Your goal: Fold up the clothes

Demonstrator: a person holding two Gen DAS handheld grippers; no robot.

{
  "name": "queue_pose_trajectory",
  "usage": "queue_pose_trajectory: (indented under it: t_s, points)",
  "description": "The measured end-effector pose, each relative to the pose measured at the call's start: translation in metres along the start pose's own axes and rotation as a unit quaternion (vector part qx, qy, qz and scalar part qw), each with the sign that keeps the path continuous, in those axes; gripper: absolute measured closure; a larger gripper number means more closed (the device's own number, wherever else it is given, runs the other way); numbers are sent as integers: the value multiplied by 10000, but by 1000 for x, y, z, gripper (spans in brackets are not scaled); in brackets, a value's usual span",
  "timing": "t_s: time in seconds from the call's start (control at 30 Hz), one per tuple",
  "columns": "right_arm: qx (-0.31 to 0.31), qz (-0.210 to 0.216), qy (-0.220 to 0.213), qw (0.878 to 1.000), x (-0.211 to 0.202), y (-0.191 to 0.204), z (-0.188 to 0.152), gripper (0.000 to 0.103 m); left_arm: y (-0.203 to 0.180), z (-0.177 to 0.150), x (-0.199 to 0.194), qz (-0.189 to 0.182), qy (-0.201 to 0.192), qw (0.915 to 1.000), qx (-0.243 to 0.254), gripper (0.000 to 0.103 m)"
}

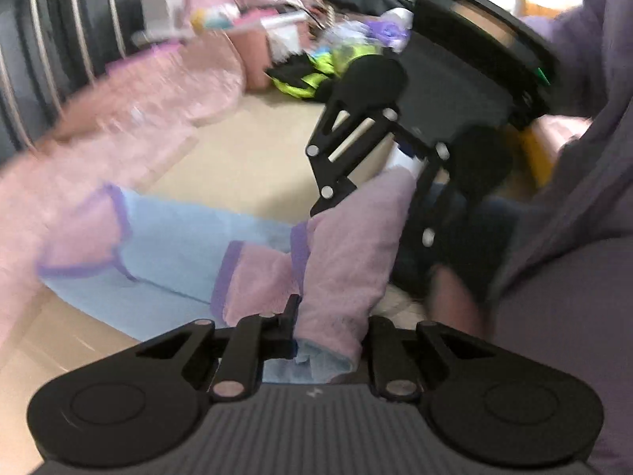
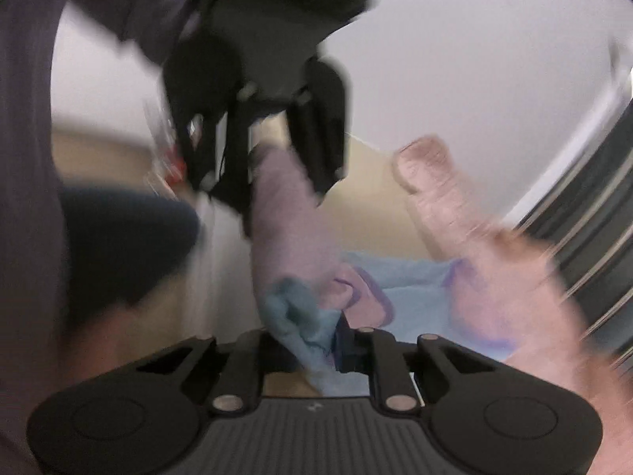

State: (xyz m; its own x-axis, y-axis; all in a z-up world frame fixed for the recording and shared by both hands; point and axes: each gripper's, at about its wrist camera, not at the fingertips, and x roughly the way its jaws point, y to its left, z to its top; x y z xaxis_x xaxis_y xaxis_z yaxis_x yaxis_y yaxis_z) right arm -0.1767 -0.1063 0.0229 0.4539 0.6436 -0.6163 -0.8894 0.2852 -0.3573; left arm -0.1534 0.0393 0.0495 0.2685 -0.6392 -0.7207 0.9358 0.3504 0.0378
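Note:
A fleece garment (image 1: pixel 178 245), light blue with pink sleeves and purple trim, lies partly on the beige floor (image 1: pixel 245 150). My left gripper (image 1: pixel 328 324) is shut on a bunched pink and blue fold of it at the bottom of the left wrist view. Just above, my right gripper (image 1: pixel 372 221) pinches the same pink fold, which is lifted between the two. The right wrist view is blurred. There my right gripper (image 2: pixel 312 340) is shut on blue and pink cloth of the garment (image 2: pixel 411 289). My left gripper (image 2: pixel 277 190) hangs above, closed on the pink strip.
A fluffy pink blanket (image 1: pixel 158 99) lies at the left, with a pile of mixed clothes (image 1: pixel 324 63) behind it. A dark ribbed panel with metal bars (image 1: pixel 59 39) stands at the far left. A person's purple sleeve (image 1: pixel 573 198) fills the right side.

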Motion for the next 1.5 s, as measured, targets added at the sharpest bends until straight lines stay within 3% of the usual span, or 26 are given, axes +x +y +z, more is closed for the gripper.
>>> queue_pose_trajectory:
  t_s: [0.07,0.1,0.13,0.2,0.23,0.27,0.3,0.37,0.47,0.57,0.63,0.7,0.77,0.8,0.87,0.93,1.0,1.1,1.17,1.3,1.4,1.5]
  points:
    - [1146,901,-42,9893,-5,-31,-2,90,17,1,0,-258,3,9989,-383,70]
    - [1532,1146,-113,9815,-4,-44,-6,90,29,1,1,-188,-30,9981,-589,51]
    - [1903,1365,-185,9720,-3,-57,-9,90,39,1,1,-122,-68,9969,-774,48]
    - [2504,1504,-322,9558,2,-82,-18,90,58,-1,0,-94,-156,9938,-1100,42]
    - [2811,1531,-344,9468,5,-92,-25,89,68,-3,0,-90,-194,9913,-1300,33]
    - [3114,1557,-366,9367,8,-101,-32,86,74,-6,0,-30,-245,9885,-1494,26]
    - [3415,1580,-387,9257,11,-111,-38,76,81,-9,-1,29,-297,9852,-1687,18]
    - [3890,1603,-479,9059,15,-122,-51,61,92,-17,-4,95,-447,9761,-2126,18]
    - [4210,1340,-765,8938,-1,-121,-61,44,104,-31,-12,182,-846,9547,-2847,18]
    - [4458,1097,-945,8834,-10,-125,-69,43,112,-44,-18,315,-1077,9263,-3597,19]
    - [4685,1077,-959,8716,-6,-126,-69,42,111,-49,-18,297,-1179,9164,-3813,19]
    - [4914,1070,-910,8595,1,-127,-66,42,106,-49,-16,472,-1116,9161,-3821,20]
    - [5008,1125,-812,8544,4,-119,-64,50,101,-49,-14,594,-1106,9145,-3847,32]
    - [5008,1144,-789,8543,7,-115,-62,69,99,-49,-15,606,-1170,9121,-3881,45]
    - [4941,1165,-869,8572,12,-104,-61,91,96,-48,-13,697,-1263,9079,-3935,62]
    - [4921,1077,-935,8588,7,-94,-62,91,91,-42,-14,811,-1322,9103,-3838,82]
    - [4963,1001,-1159,8545,-4,-88,-64,93,86,-35,-18,815,-1497,9109,-3759,89]
    - [5072,882,-1513,8438,-22,-83,-68,93,84,-22,-23,840,-1755,9105,-3648,89]
    - [5223,686,-1507,8365,-23,-84,-76,93,84,-16,-19,963,-1767,9146,-3508,89]
    - [5691,228,-1312,8114,-17,-86,-99,92,92,-19,4,1007,-1365,9092,-3802,86]
    - [5520,-90,-1041,8273,-17,-83,-92,73,82,-22,10,1249,-1205,9129,-3695,69]
    - [5285,-226,-1057,8420,-26,-83,-80,70,75,-24,4,1312,-1267,9097,-3730,65]
